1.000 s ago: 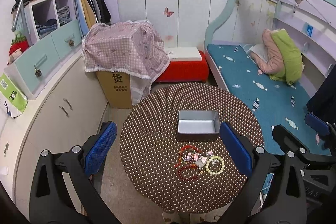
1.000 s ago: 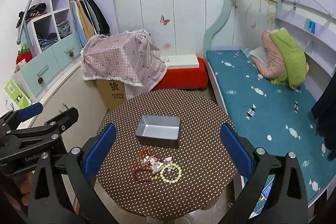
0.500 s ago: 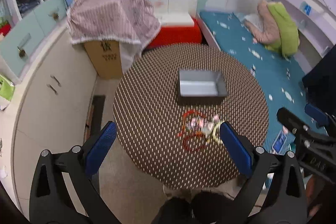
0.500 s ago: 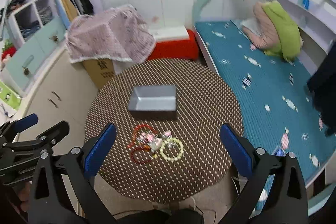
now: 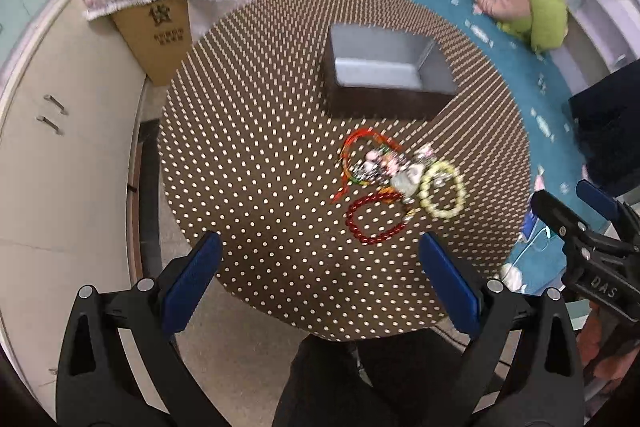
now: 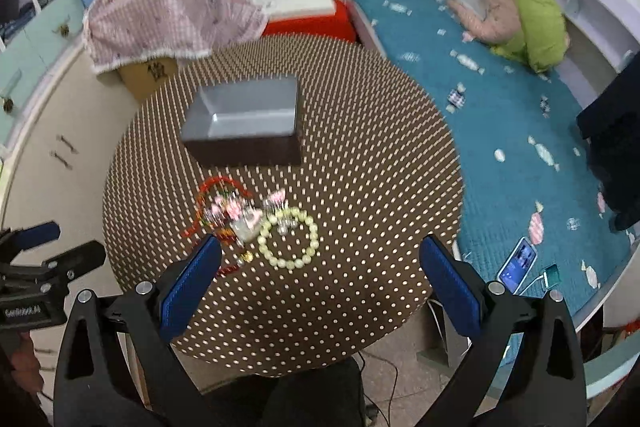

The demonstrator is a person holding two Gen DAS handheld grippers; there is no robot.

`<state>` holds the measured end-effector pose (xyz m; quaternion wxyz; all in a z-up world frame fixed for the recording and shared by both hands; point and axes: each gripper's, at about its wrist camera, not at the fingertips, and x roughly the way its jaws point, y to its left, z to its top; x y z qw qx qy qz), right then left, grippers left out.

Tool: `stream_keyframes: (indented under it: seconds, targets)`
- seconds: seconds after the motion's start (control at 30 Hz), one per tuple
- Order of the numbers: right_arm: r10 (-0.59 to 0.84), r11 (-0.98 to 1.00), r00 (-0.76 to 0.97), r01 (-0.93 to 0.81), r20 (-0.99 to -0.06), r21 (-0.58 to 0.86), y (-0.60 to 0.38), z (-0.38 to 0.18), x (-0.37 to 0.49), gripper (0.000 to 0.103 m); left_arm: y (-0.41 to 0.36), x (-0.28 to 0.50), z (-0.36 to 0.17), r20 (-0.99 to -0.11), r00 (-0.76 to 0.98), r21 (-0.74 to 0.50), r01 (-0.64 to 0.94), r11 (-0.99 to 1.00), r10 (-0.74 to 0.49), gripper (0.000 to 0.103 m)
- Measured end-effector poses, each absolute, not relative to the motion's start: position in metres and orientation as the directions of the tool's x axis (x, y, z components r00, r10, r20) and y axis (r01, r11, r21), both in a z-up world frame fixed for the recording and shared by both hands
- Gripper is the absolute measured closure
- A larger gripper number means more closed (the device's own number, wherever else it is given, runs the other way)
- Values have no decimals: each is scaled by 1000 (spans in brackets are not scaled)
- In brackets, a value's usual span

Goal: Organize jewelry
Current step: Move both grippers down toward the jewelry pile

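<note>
From my seat I see one container, a grey box (image 5: pixel 390 67) standing open on the far half of the round polka-dot counter (image 5: pixel 260 147). Its floor shows bare; none of the jewelry lies in it.

The jewelry sits in a small heap on the counter just in front of the box, between the box and my grippers. I count one pale green bead bracelet (image 6: pixel 288 238) lying as a clean ring on the right of the heap, one dark red bead bracelet (image 5: pixel 374 221) nearest me, and one red cord loop (image 5: pixel 360 151) toward the box. In the middle is a tangle of pink and silvery pieces (image 5: pixel 394 167); motion blur smears them and I cannot count them or tell what each one is.

My left gripper (image 5: pixel 320 281) hangs over the near edge of the counter, fingers spread wide with nothing between them. My right gripper (image 6: pixel 320 281) is likewise spread and empty; in its view the left blue pad (image 6: pixel 192 287) covers most of the red bead bracelet, so only a short arc shows.

On the bed (image 6: pixel 500 131) to the right lies one phone (image 6: pixel 518 265) near the mattress edge.
</note>
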<state>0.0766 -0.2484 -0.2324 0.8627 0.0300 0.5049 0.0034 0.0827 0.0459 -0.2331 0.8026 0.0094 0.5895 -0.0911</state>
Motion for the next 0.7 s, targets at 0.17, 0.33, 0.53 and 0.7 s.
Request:
stream_keyframes:
  seconds: [0.17,0.33,0.53,0.7]
  targets:
    - [-50,996,437,-46,-898,-78,-246,-273,97,8,38,101,-282,-971,203,-96,148,984,-125,6]
    - [6,990,387,-131,-922,-49,-249,-304,116,8,31,118,-317,-983,137,-111,110,988,-125,12]
    - [97,986,301,-155,-949,52,-262,-326,137,42,19,137,-350,-990,60,-123,70,990,-127,34]
    - [128,983,245,-158,-961,91,-275,-337,145,55,4,147,-372,-995,20,-100,73,992,-102,49]
